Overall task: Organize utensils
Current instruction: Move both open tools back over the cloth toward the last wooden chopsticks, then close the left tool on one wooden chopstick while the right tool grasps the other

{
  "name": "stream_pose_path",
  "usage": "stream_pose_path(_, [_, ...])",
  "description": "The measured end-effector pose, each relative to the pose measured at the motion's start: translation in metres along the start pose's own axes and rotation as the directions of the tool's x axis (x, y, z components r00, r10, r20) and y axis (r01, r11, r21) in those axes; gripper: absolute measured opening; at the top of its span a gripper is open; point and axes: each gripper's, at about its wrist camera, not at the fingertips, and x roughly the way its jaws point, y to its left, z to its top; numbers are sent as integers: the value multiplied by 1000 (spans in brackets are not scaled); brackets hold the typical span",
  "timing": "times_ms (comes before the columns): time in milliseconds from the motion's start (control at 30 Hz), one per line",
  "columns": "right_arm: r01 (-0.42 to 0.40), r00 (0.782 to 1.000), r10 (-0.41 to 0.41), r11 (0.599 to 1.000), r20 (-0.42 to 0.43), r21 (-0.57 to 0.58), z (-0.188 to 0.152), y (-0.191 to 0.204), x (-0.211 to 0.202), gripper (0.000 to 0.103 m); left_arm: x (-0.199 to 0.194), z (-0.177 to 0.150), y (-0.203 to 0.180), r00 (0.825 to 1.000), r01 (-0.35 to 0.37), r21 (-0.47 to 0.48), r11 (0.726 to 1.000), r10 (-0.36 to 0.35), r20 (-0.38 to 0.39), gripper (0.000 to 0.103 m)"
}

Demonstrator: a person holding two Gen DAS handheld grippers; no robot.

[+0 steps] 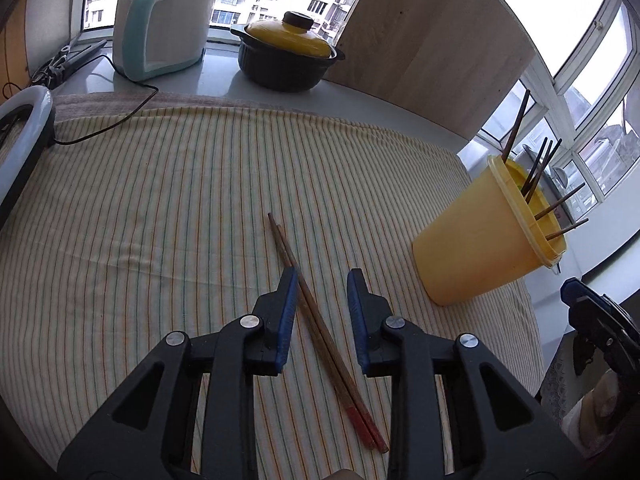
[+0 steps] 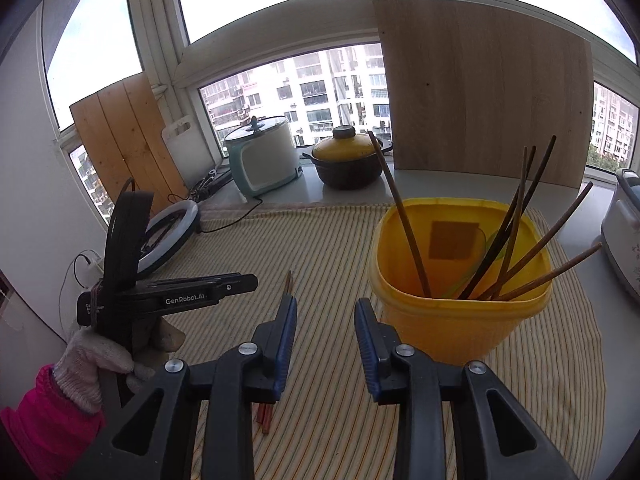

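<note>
A pair of brown chopsticks with red ends [image 1: 320,328] lies on the striped cloth [image 1: 160,200]. My left gripper [image 1: 322,276] is open, its jaws on either side of the pair, just above it. A yellow plastic holder [image 1: 480,236] with several dark chopsticks stands to the right. In the right wrist view my right gripper [image 2: 326,306] is open and empty, in front of the yellow holder [image 2: 456,312]. The chopsticks' tips [image 2: 289,282] show past its left finger. The left gripper [image 2: 240,282] is seen from the side there.
A yellow-lidded black pot [image 1: 290,54] and a white-and-teal cooker [image 1: 164,26] stand on the sill behind. A wooden board [image 1: 432,40] leans against the window. A ring light [image 1: 24,140] and its cable lie at the cloth's left edge.
</note>
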Motion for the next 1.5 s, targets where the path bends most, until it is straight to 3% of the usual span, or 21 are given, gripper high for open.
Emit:
stream_pose_path(133, [-27,999,29,998,-40,51,-22,-1,14,32,16,-17,0,999,-16,-16,1000,15,-35,24])
stream_pose_path(333, [3,997,0,999,-71,41,-45,3,25,33,30,-36,-1,997,-67,-13,998,66,-48,24])
stream_pose_path(600, [2,995,7,996,-96,90,-50,-9,32,33,35,-43,-13,991,-129,46,991,131,-37,24])
stream_pose_path(767, [-1,994,12,995,-107,102,-51,-11,35,33,37,-43,-24,976,-212,111,971,215,-17,24])
stream_pose_path(1167, [-14,992,30,993,-123,121,-46,-11,44,33,51,-35,-29,957,-268,232,935,286,-48,26])
stream_pose_path(1300, [-27,990,44,991,-135,131,-45,-10,47,33,54,-31,-26,959,-256,248,934,278,-60,22])
stream_pose_path(1500, [-29,983,45,996,-176,90,-38,1,63,33,45,-27,-5,974,-188,180,966,207,-96,11])
